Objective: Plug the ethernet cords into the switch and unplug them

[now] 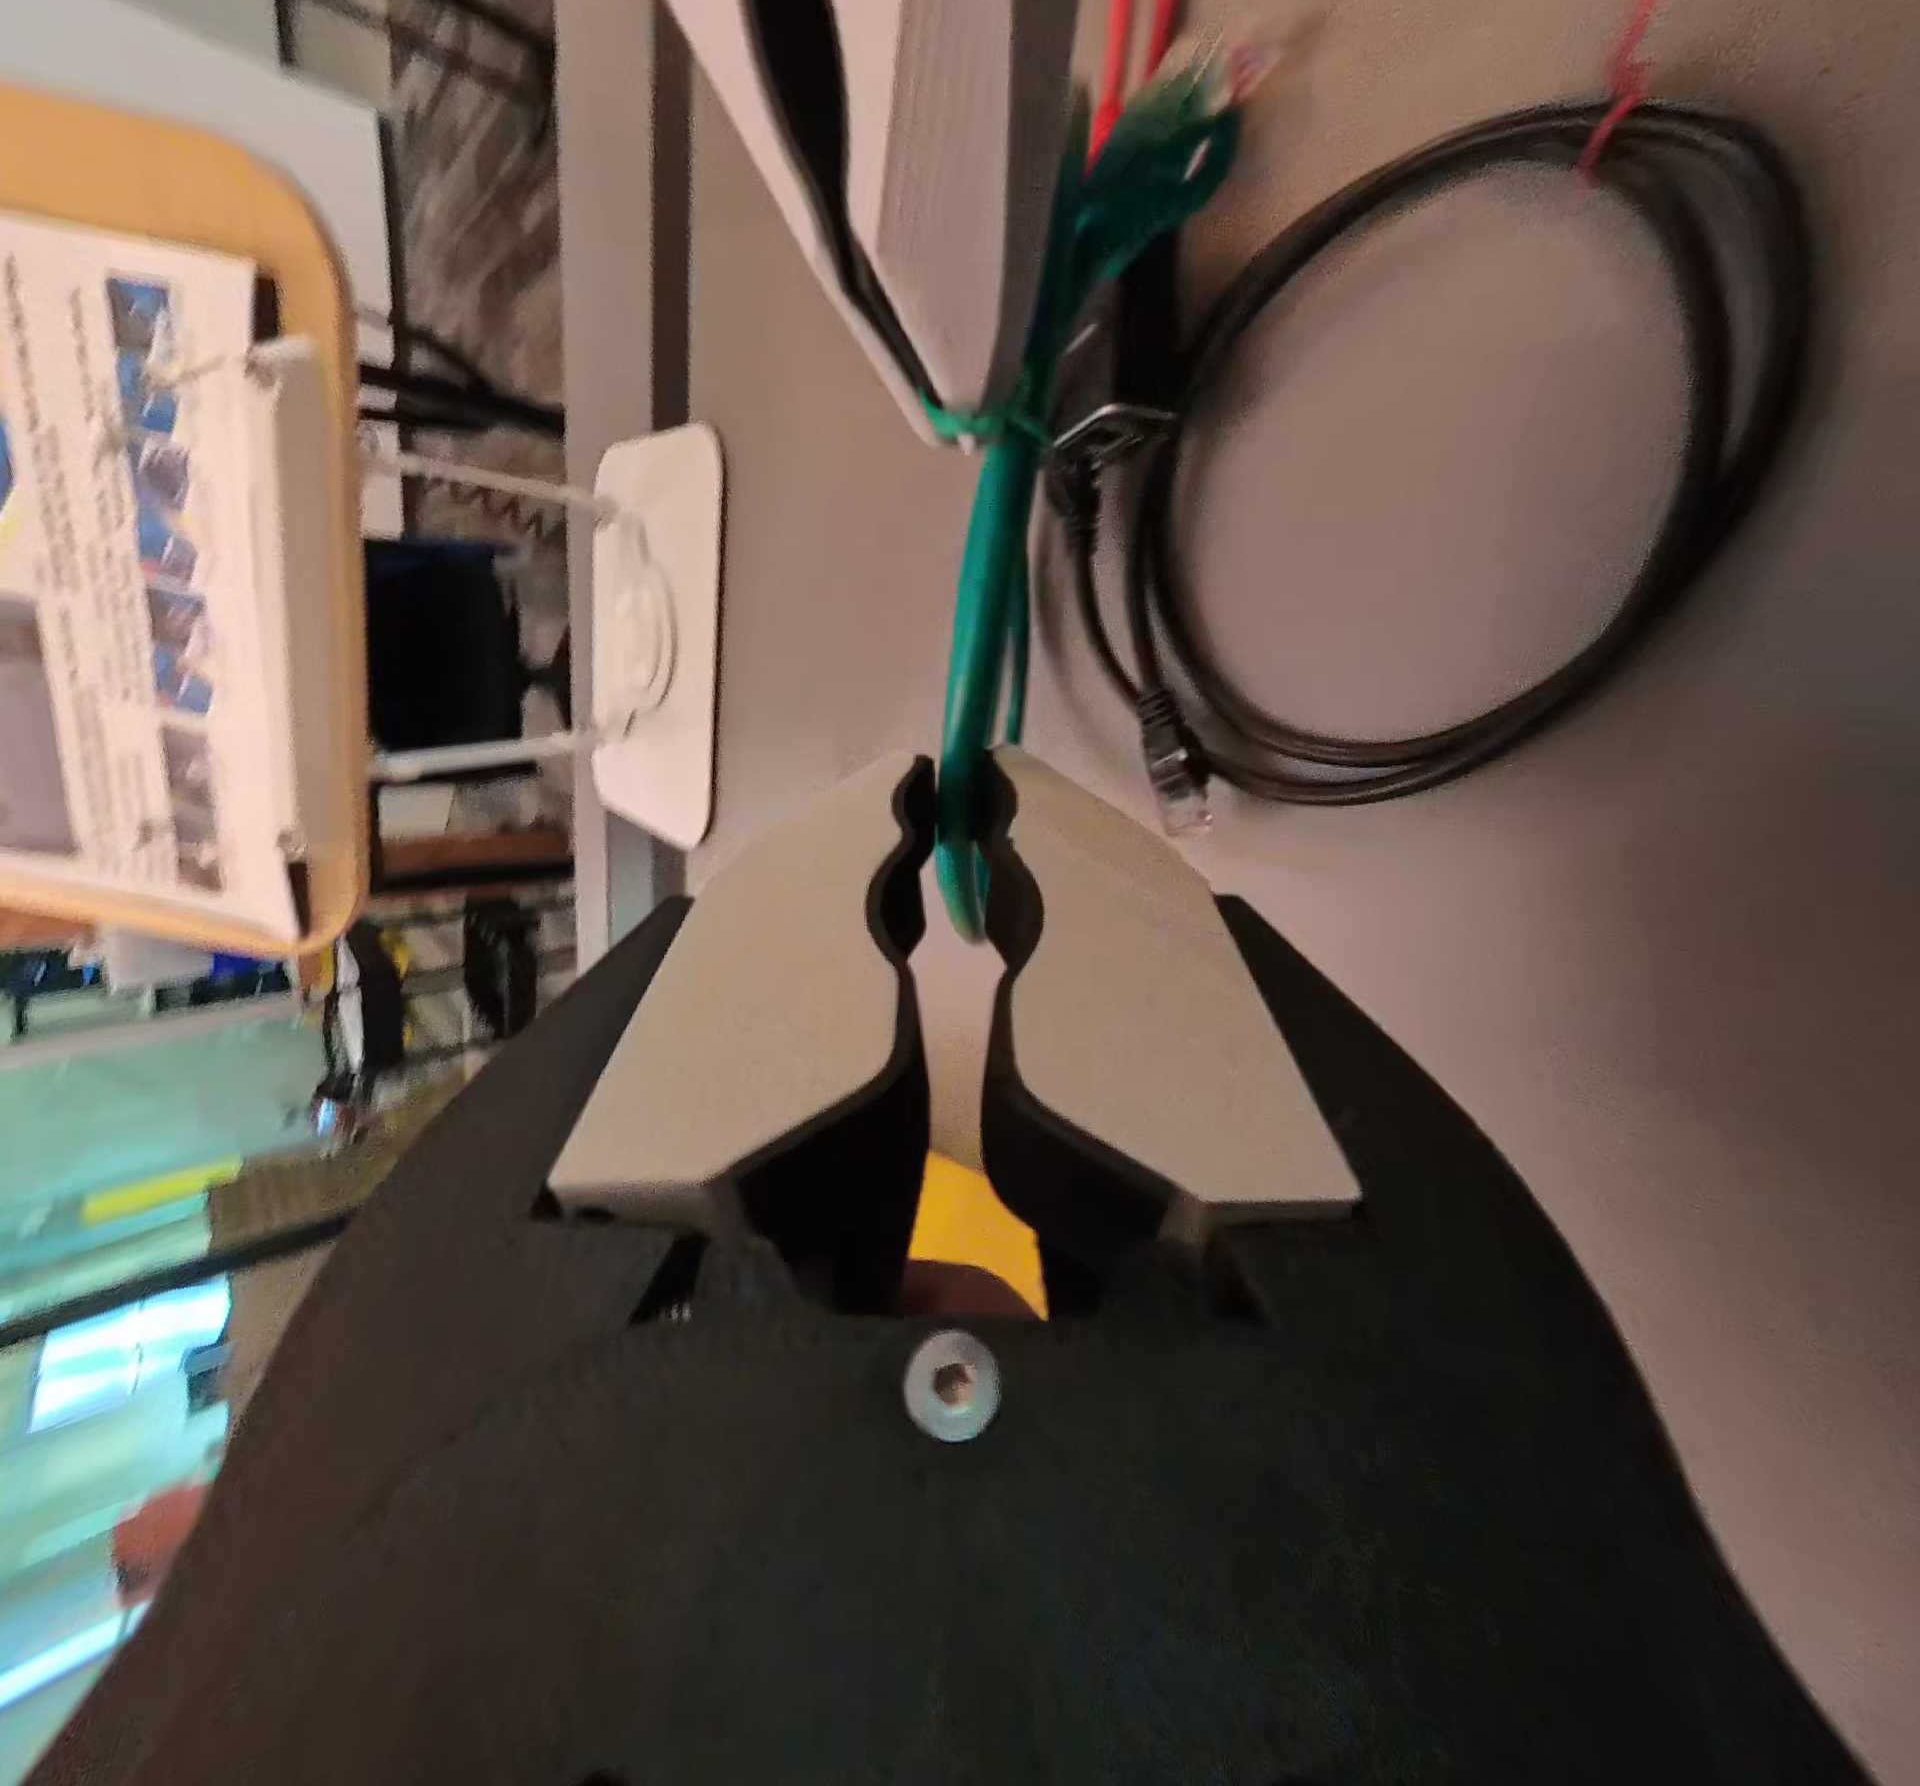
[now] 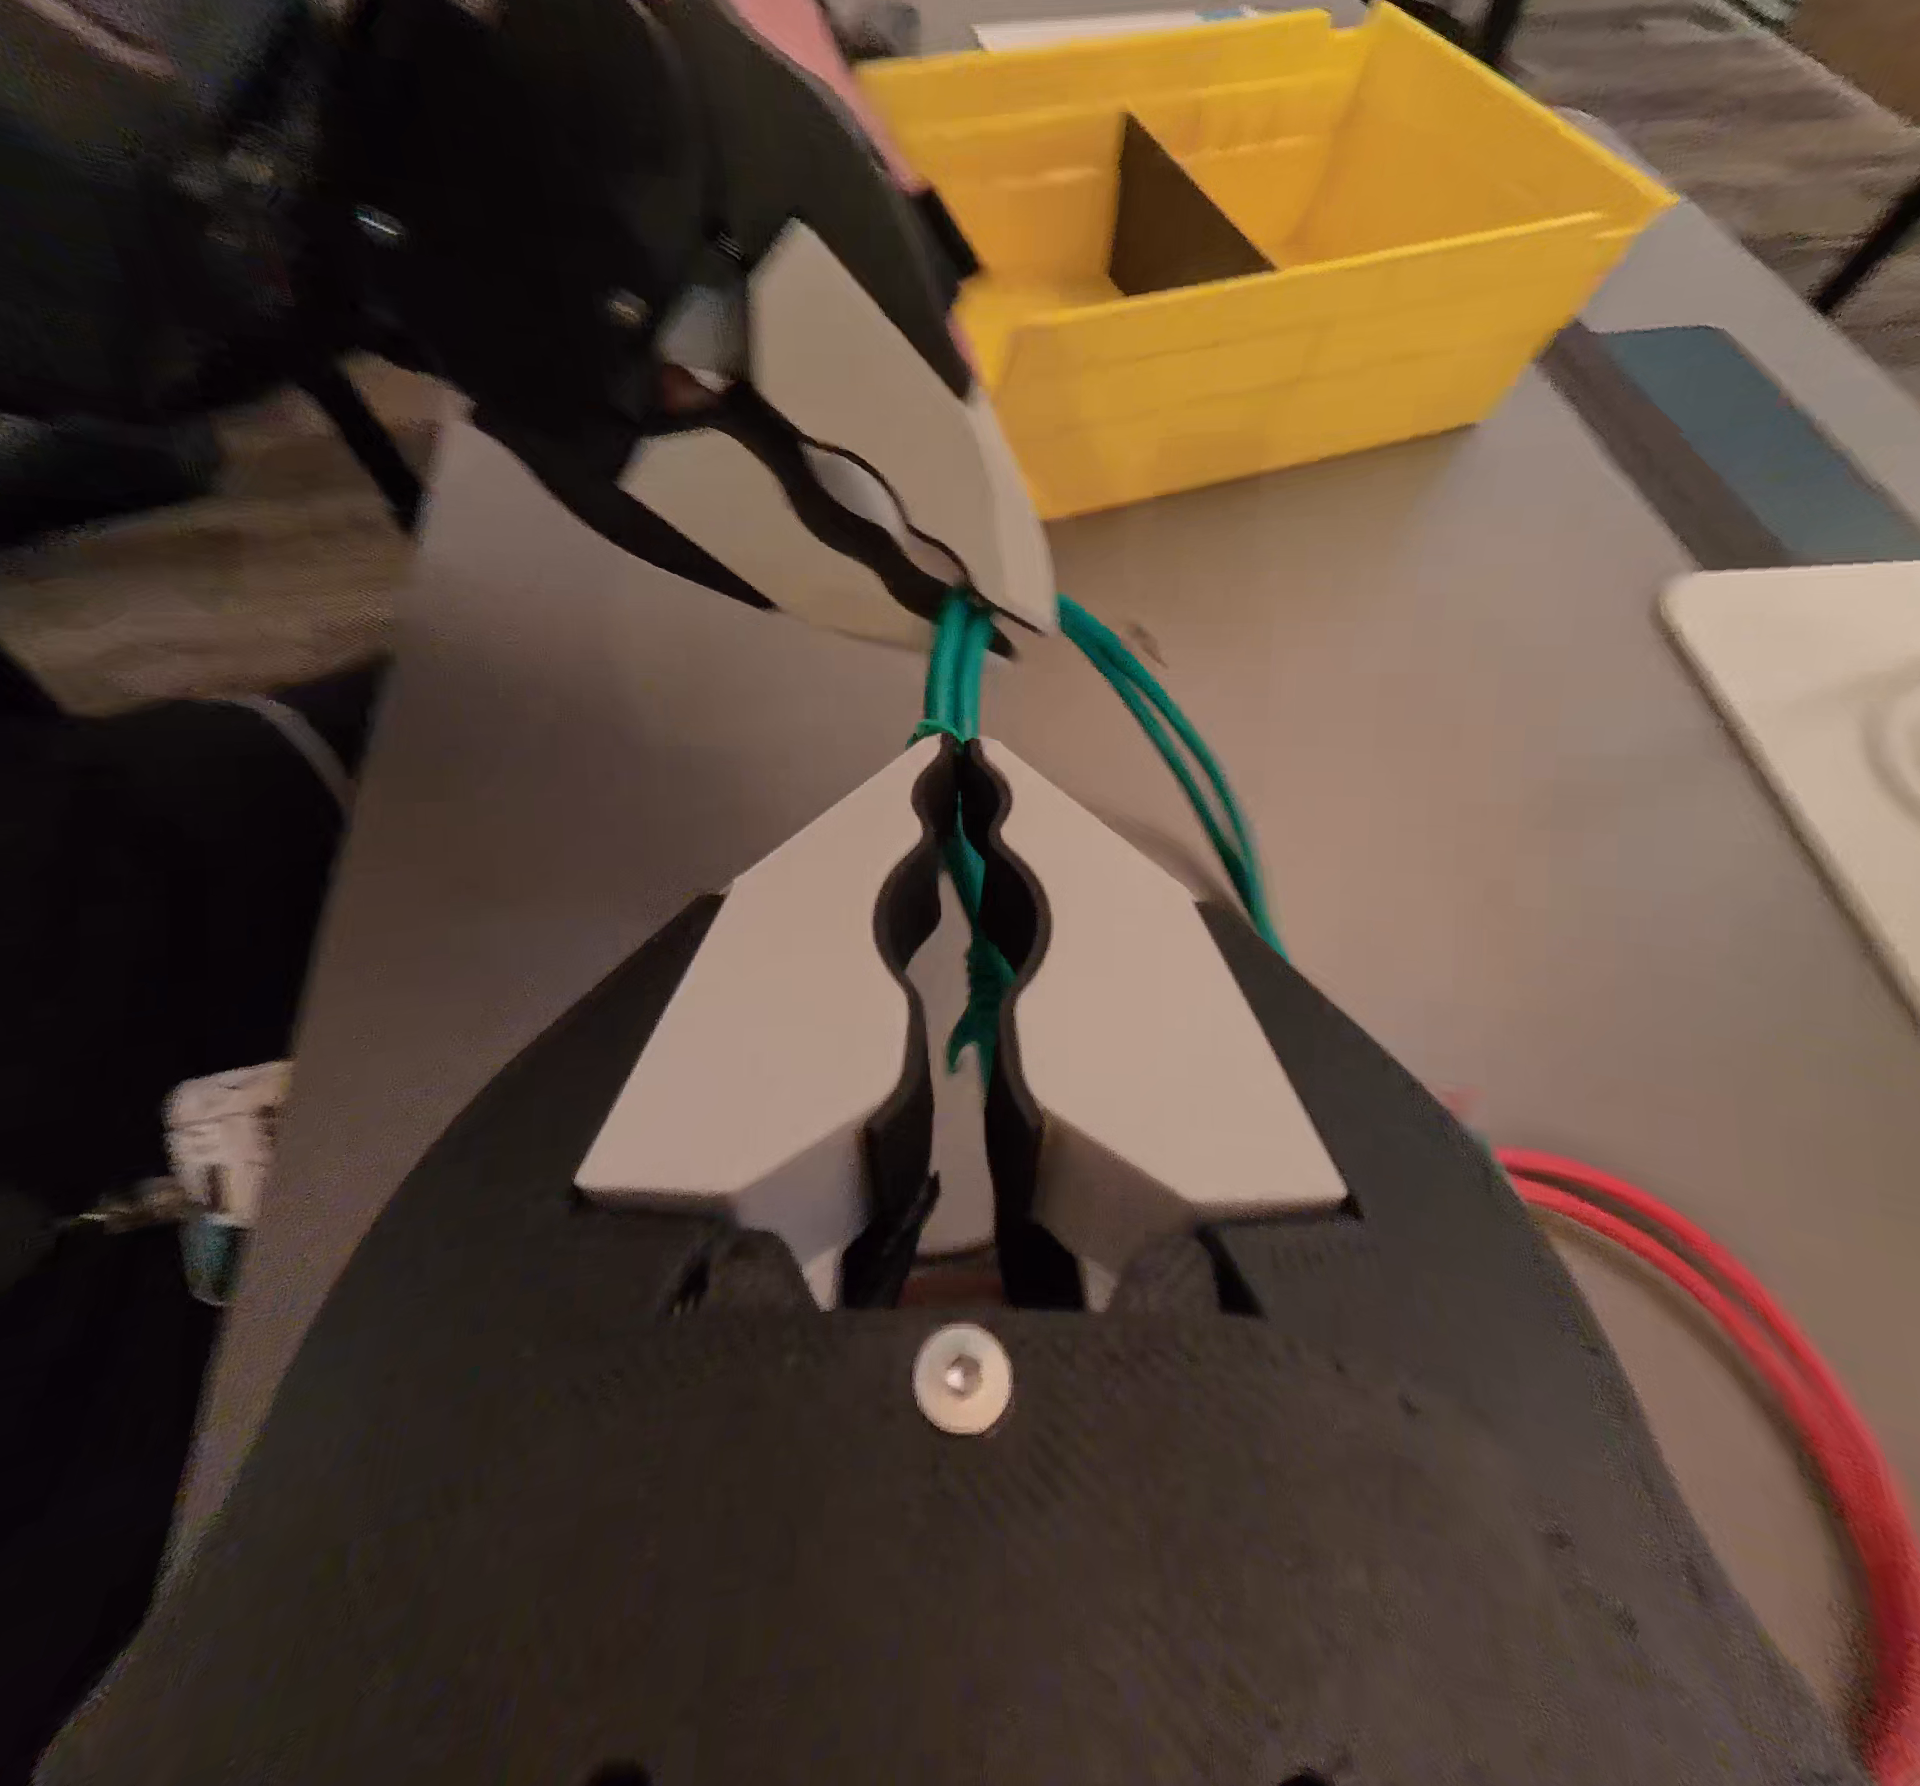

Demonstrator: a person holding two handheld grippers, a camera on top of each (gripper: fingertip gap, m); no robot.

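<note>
Both your grippers clamp the green cord [image 2: 961, 671] above the table [image 2: 1403, 697]: your left gripper [image 2: 971, 609] pinches the bundled strands, your right gripper [image 2: 958, 749] closes on them at the twist tie. Right of these sits a yellow bin [image 2: 1351, 365], then red cords [image 2: 1818, 1321].

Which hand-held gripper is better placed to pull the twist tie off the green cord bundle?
Probably the right hand-held gripper: its tips sit at the twist tie, while the left hand-held gripper clamps the green cord farther along, steadying it.
</note>
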